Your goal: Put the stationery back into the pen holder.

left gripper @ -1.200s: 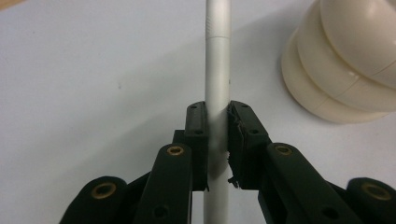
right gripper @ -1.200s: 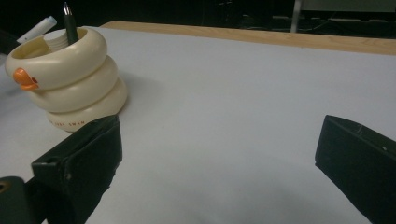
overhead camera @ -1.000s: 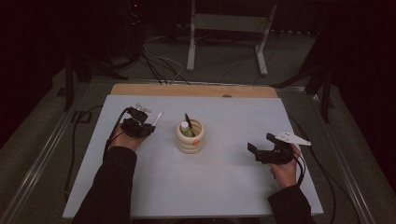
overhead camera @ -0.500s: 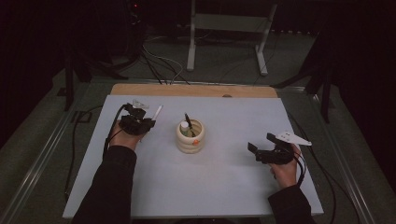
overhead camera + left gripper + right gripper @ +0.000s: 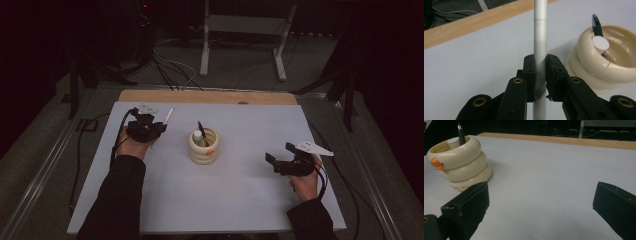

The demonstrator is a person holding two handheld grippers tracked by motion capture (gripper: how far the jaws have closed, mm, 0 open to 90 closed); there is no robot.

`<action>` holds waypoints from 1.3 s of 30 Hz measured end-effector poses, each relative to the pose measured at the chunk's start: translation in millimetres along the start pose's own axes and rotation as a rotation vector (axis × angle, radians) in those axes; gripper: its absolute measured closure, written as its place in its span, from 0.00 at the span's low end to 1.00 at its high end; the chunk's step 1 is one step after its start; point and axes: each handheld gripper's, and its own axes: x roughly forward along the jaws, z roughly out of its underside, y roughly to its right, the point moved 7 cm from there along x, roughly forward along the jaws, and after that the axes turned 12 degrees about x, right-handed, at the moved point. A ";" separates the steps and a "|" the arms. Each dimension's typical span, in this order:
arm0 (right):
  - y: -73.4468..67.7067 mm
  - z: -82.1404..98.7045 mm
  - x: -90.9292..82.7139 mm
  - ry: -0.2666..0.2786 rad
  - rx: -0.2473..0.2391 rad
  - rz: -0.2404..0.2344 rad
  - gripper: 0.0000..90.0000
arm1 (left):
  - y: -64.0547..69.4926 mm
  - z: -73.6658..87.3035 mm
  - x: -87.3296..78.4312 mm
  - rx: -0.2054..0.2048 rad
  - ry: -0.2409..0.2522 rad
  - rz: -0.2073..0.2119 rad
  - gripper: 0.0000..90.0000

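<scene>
The left gripper (image 5: 540,75) is pinching a silver pen (image 5: 540,37) at mid-shaft, tip raised beside the cup (image 5: 204,146), probably so it drops in with the pens (image 5: 200,131) there. The right gripper (image 5: 280,159) is waiting spread, well apart.

The holder (image 5: 204,146) stands in the middle of the table (image 5: 225,200). A dark pen (image 5: 200,129) and a tube (image 5: 198,135) stand in it. At its 9 o'clock, the left gripper (image 5: 159,129) grips a pen (image 5: 168,116). At its 4 o'clock is the right gripper (image 5: 280,157).
</scene>
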 end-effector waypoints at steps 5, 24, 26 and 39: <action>0.2 -0.2 -0.2 0.001 0.001 0.000 0.01 | -1.8 -2.1 -1.8 -0.007 0.031 0.007 0.88; -0.1 -0.9 -0.8 0.007 0.003 0.001 0.01 | 3.5 -12.9 -5.8 -0.025 0.164 0.085 0.88; 0.1 -1.0 -0.8 0.008 0.003 0.001 0.01 | 3.7 -14.6 -7.2 -0.033 0.184 0.096 0.88; -0.4 -0.7 -0.2 0.005 0.002 0.000 0.01 | 4.9 -22.8 -12.4 -0.073 0.255 0.145 0.88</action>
